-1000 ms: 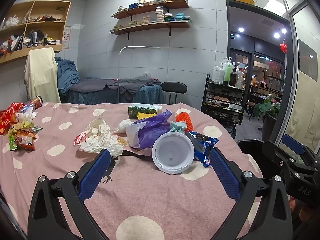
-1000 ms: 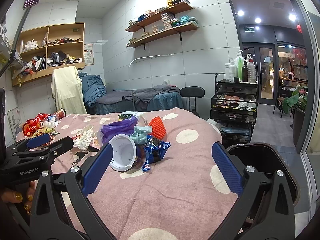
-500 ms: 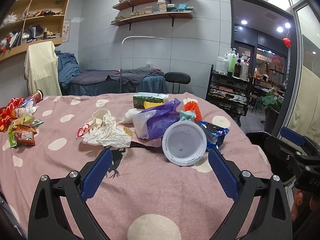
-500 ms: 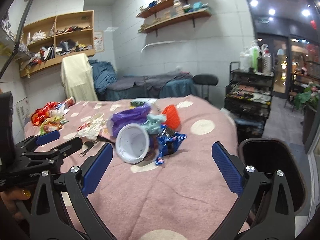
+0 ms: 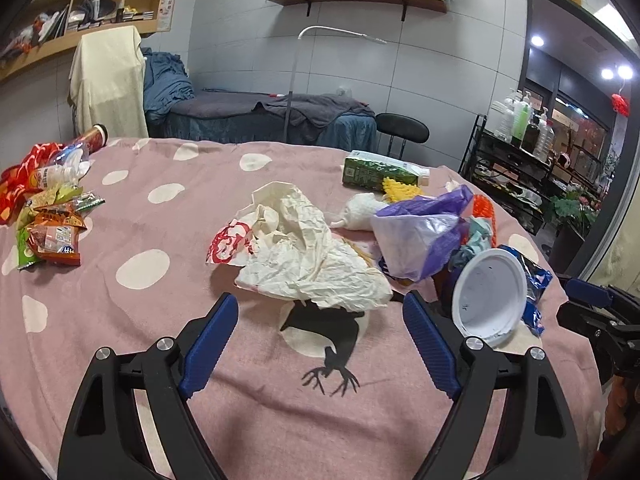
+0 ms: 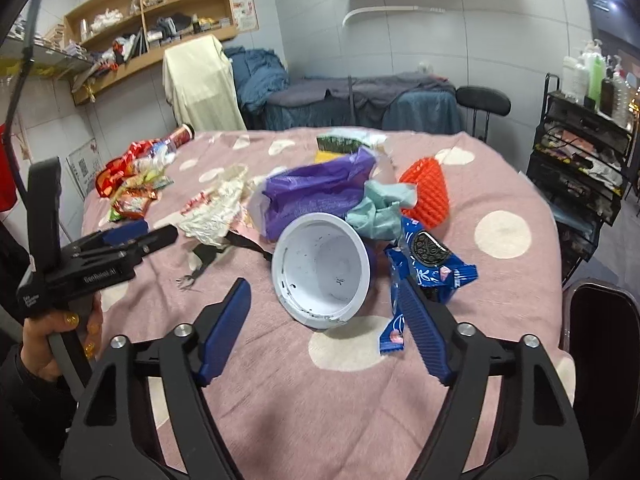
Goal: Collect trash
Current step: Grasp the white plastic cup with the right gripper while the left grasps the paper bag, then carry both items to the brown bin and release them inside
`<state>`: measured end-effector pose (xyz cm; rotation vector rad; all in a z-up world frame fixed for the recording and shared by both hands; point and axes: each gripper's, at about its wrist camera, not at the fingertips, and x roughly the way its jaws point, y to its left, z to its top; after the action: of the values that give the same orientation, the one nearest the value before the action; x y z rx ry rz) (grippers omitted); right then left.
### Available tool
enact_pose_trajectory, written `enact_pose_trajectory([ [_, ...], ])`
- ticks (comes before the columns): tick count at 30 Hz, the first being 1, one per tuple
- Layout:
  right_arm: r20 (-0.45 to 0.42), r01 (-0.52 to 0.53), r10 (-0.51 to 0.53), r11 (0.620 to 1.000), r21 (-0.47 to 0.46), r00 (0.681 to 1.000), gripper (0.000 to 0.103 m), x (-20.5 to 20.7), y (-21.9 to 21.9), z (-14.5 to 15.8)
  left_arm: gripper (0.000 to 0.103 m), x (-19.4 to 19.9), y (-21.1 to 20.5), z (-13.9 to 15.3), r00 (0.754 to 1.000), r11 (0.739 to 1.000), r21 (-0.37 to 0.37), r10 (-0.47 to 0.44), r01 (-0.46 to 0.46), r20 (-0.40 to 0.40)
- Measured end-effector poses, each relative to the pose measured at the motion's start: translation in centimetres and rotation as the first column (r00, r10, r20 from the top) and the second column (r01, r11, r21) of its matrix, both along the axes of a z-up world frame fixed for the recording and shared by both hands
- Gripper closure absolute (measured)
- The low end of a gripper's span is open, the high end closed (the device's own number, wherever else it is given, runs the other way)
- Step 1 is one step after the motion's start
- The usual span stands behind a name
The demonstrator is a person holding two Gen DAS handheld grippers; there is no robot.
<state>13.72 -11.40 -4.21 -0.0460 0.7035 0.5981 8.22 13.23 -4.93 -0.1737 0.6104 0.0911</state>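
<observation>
Right wrist view: the right gripper (image 6: 324, 316), spread and just narrowing, frames the white cup (image 6: 322, 268) at frame centre; light, thin-walled, crushable, so pinch its rim gently.

Black bin (image 6: 600, 344) cut off rightward

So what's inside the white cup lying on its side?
The white cup looks empty apart from dark specks on its inner wall; the wall nearest the camera can't be seen.
</observation>
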Motion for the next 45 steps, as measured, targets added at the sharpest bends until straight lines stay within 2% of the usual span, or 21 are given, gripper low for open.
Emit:
enact_pose_trajectory([
  [4, -0.050, 0.001, -0.004, 0.999, -0.046, 0.999, 0.040, 2.4, 1.2, -1.0, 0.020, 1.8, 2.0, -0.3, 1.000, 0.998, -0.059, 0.016, -0.017, -0.026],
  [9, -0.091, 0.002, -0.012, 0.994, -0.110, 0.996, 0.052, 4.7, 2.8, -2.4, 0.022, 4.8, 3.8, -2.0, 0.991, 0.989, -0.145, 0.022, -0.041, -0.129],
  [11, -0.102, -0.007, -0.006, 0.992, -0.124, 0.995, 0.064, 5.2, 3.2, -2.9, 0.031, 5.6, 4.5, -2.7, 0.987, 0.978, -0.200, 0.022, -0.054, -0.159],
  [12, -0.111, -0.011, -0.003, 0.992, -0.127, 0.994, 0.068, 5.4, 3.4, -3.1, 0.039, 5.7, 4.5, -2.9, 0.986, 0.975, -0.215, 0.020, -0.056, -0.165],
  [13, -0.113, -0.011, -0.004, 0.992, -0.127, 0.994, 0.076, 5.6, 3.5, -3.3, 0.044, 5.8, 4.5, -3.0, 0.986, 0.971, -0.232, 0.014, -0.052, -0.164],
  [14, -0.113, -0.006, -0.008, 0.992, -0.124, 0.994, 0.082, 5.6, 3.5, -3.3, 0.046, 5.8, 4.5, -3.1, 0.987, 0.968, -0.244, 0.008, -0.048, -0.161],
  [17, -0.096, -0.004, -0.004, 0.996, -0.085, 0.995, 0.092, 5.4, 3.0, -2.8, 0.065, 5.4, 4.2, -3.0, 0.990, 0.961, -0.273, 0.000, -0.039, -0.141],
  [18, -0.091, -0.005, -0.002, 0.997, -0.073, 0.996, 0.093, 5.3, 2.8, -2.7, 0.077, 5.4, 4.1, -2.9, 0.990, 0.962, -0.270, 0.007, -0.045, -0.139],
  [21, -0.070, -0.012, 0.009, 0.999, -0.038, 0.997, 0.096, 4.8, 2.4, -2.2, 0.082, 4.7, 4.1, -2.1, 0.993, 0.965, -0.256, 0.036, -0.063, -0.112],
  [25, -0.026, -0.004, 0.004, 1.000, -0.006, 1.000, 0.096, 3.9, 1.9, -1.2, 0.087, 3.1, 3.4, -0.3, 0.997, 0.976, -0.205, 0.065, -0.074, -0.049],
  [31, -0.003, 0.011, -0.011, 0.997, 0.075, 1.000, 0.096, 2.5, -0.3, 0.0, 0.089, 0.7, 1.0, 2.5, 0.998, 0.990, -0.134, 0.048, -0.043, 0.035],
  [32, 0.004, 0.015, -0.016, 0.996, 0.087, 1.000, 0.096, 2.1, -0.8, 0.3, 0.089, 0.4, 0.3, 3.0, 0.998, 0.991, -0.130, 0.034, -0.027, 0.052],
  [33, 0.014, 0.020, -0.022, 0.995, 0.101, 1.000, 0.096, 1.8, -1.4, 0.6, 0.096, 0.1, -0.2, 3.4, 0.998, 0.992, -0.125, 0.023, -0.014, 0.065],
  [38, 0.080, 0.088, -0.102, 0.982, 0.167, 0.992, 0.096, -0.3, -4.9, 2.5, 0.096, -0.6, -3.8, 5.4, 0.988, 0.991, -0.094, -0.082, 0.094, 0.130],
  [42, 0.137, 0.165, -0.191, 0.970, 0.181, 0.972, 0.096, -2.1, -8.3, 3.2, 0.097, 0.2, -6.6, 6.0, 0.972, 0.973, -0.117, -0.183, 0.201, 0.149],
  [45, 0.166, 0.283, -0.314, 0.941, 0.186, 0.935, 0.096, -3.2, -11.9, 3.4, 0.097, 1.1, -9.4, 6.2, 0.951, 0.949, -0.128, -0.268, 0.288, 0.154],
])
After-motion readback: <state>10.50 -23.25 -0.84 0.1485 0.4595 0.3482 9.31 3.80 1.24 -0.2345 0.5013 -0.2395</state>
